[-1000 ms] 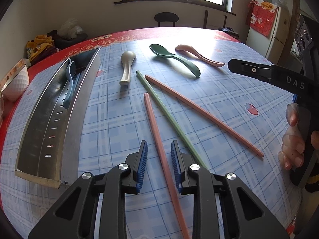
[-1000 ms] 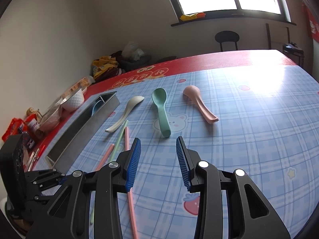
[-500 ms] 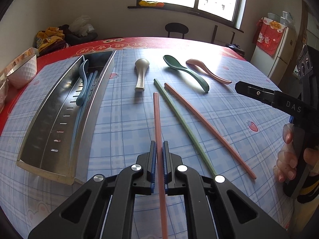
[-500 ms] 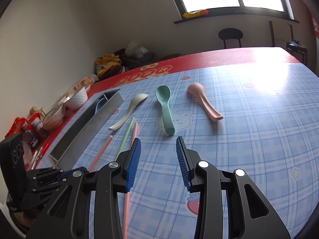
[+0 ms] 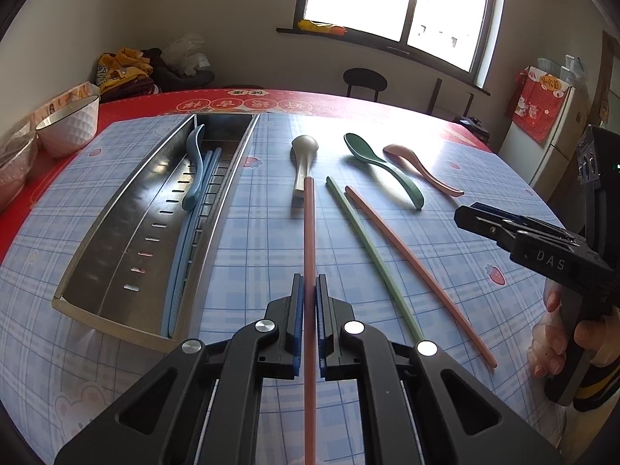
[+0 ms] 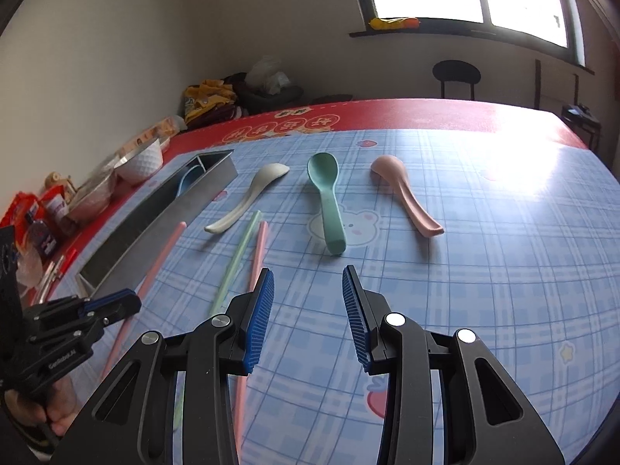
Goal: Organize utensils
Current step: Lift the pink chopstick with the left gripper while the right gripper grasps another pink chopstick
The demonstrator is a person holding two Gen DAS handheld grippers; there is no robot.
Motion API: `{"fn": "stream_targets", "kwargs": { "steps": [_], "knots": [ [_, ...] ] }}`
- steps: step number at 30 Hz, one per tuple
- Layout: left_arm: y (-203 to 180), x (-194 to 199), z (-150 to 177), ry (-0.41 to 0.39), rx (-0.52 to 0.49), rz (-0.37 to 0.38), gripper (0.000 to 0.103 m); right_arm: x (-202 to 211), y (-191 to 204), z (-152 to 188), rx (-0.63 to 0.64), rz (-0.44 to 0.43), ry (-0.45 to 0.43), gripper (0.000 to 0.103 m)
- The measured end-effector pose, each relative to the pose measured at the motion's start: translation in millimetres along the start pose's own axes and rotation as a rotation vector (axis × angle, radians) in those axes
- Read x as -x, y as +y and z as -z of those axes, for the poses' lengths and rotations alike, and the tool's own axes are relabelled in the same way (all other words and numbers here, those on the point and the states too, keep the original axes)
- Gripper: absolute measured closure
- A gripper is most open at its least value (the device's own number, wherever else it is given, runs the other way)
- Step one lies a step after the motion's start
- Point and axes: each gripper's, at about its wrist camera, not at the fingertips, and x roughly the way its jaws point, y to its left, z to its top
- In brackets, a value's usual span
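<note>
long pink chopstick [image 5: 309, 232]: near end cut off by bottom edge | second pink chopstick [image 6: 259, 255]: lower stretch hidden behind right gripper [image 6: 308, 310]

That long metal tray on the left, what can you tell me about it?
The metal tray is a long, narrow trough of shiny steel-like metal with sloped walls and rows of small slots in its floor. It lies flat on the blue checked tablecloth, left of the loose utensils. Inside lie a blue spoon and blue chopsticks. Neither gripper touches it.
</note>
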Motion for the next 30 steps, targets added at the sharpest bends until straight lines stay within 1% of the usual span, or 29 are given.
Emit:
{"fn": "stream_targets", "kwargs": {
  "steps": [2,3,7,11,14,23,25,27,30],
  "knots": [
    [0,1,0,-0.005,0.002,0.004,0.097,-8,16,-1,0.08,0.036,0.044,0.066],
    [1,1,0,-0.007,0.004,0.009,0.097,-12,22,-1,0.111,0.04,0.065,0.066],
    [3,4,1,-0.019,0.015,0.025,0.097,-23,36,-3,0.179,0.061,0.117,0.066],
    [5,6,1,-0.031,0.025,0.037,0.097,-28,37,-6,0.177,0.062,0.146,0.066],
    [5,8,1,-0.038,0.03,0.044,0.097,-30,40,-8,0.152,0.028,0.16,0.066],
    [7,11,1,-0.05,0.041,0.055,0.097,-48,52,-3,0.16,0.028,0.22,0.068],
    [6,11,1,-0.051,0.04,0.056,0.097,-49,54,-2,0.168,0.024,0.221,0.075],
    [5,12,1,-0.052,0.039,0.057,0.097,-49,53,-2,0.16,0.013,0.215,0.08],
    [5,12,2,-0.055,0.04,0.058,0.097,-48,49,-2,0.139,0.009,0.208,0.09]
  ]
}}
